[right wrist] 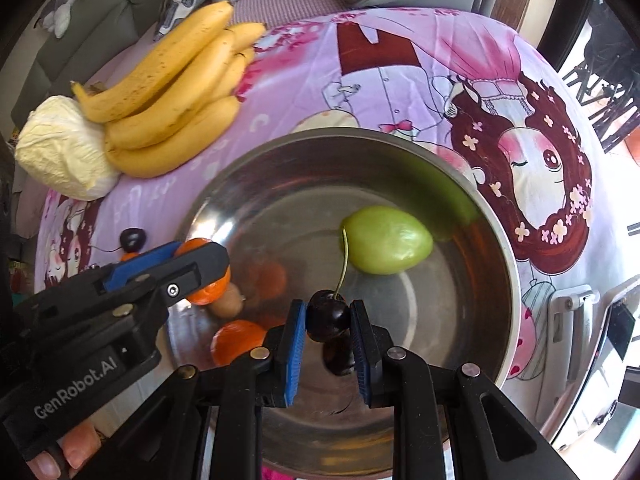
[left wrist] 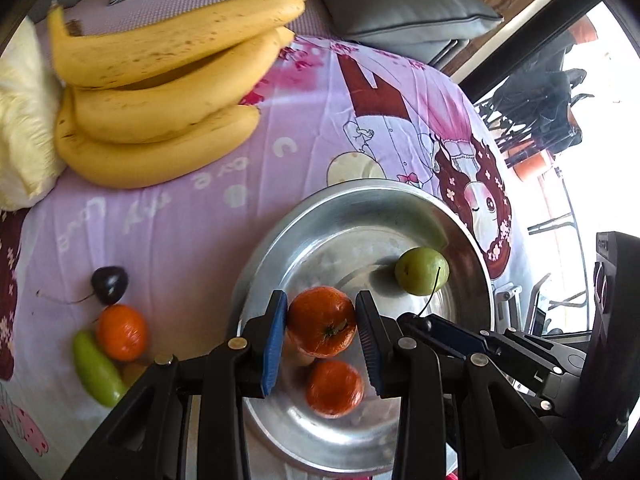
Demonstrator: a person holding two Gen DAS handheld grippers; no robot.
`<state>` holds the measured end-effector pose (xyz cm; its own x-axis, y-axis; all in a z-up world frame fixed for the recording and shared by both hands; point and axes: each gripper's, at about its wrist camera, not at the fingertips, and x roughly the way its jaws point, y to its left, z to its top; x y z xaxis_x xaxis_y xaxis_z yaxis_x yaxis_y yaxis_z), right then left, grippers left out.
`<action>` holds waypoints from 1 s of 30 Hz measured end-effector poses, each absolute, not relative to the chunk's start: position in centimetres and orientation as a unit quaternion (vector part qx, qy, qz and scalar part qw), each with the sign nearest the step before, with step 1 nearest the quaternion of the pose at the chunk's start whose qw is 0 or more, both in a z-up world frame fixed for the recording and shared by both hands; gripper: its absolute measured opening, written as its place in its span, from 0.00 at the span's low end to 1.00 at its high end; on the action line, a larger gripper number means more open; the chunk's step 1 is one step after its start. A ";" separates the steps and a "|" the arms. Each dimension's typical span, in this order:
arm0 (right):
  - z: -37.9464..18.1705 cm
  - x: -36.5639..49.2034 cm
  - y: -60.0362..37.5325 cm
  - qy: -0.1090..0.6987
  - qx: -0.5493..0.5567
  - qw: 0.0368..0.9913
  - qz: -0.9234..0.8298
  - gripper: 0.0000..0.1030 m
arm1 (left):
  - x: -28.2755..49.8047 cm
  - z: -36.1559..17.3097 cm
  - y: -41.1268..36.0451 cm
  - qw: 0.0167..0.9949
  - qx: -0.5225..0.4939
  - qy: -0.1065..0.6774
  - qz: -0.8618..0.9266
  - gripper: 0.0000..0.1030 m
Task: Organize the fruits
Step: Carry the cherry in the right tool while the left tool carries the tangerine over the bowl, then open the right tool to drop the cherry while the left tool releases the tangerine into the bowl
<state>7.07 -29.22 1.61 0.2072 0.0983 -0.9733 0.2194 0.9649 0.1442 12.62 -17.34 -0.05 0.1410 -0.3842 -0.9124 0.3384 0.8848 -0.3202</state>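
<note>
A steel bowl (left wrist: 472,248) (right wrist: 500,240) sits on the pink cloth. My left gripper (left wrist: 322,322) is shut on an orange (left wrist: 322,320) above the bowl's near left side; it shows in the right wrist view (right wrist: 200,268) too. A second orange (left wrist: 335,388) (right wrist: 236,344) and a green plum (left wrist: 420,270) (right wrist: 386,240) lie in the bowl. My right gripper (right wrist: 328,318) is shut on a dark cherry (right wrist: 327,314) over the bowl. On the cloth to the left lie another cherry (left wrist: 109,278), an orange (left wrist: 121,332) and a long green fruit (left wrist: 96,368).
A bunch of bananas (left wrist: 160,92) (right wrist: 176,92) and a pale cabbage (left wrist: 20,120) (right wrist: 64,152) lie at the far left. Grey cushions (left wrist: 400,4) sit behind the table. The table's right edge drops off beside a bright window.
</note>
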 end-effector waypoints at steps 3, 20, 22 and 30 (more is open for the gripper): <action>1.1 7.2 -29.6 0.630 0.124 0.766 -0.041 0.24 | 12.9 -0.7 -18.0 0.751 -0.014 0.616 -0.239 0.36; -0.4 7.4 -31.2 0.637 0.136 0.758 -0.040 0.24 | 13.4 -2.5 -19.0 0.743 -0.003 0.631 -0.222 0.36; -0.2 7.3 -31.4 0.635 0.136 0.759 -0.037 0.24 | 13.2 -2.1 -18.9 0.743 -0.004 0.630 -0.225 0.36; 1.3 7.0 -31.1 0.632 0.134 0.762 -0.029 0.25 | 11.9 0.4 -17.2 0.762 0.002 0.607 -0.224 0.36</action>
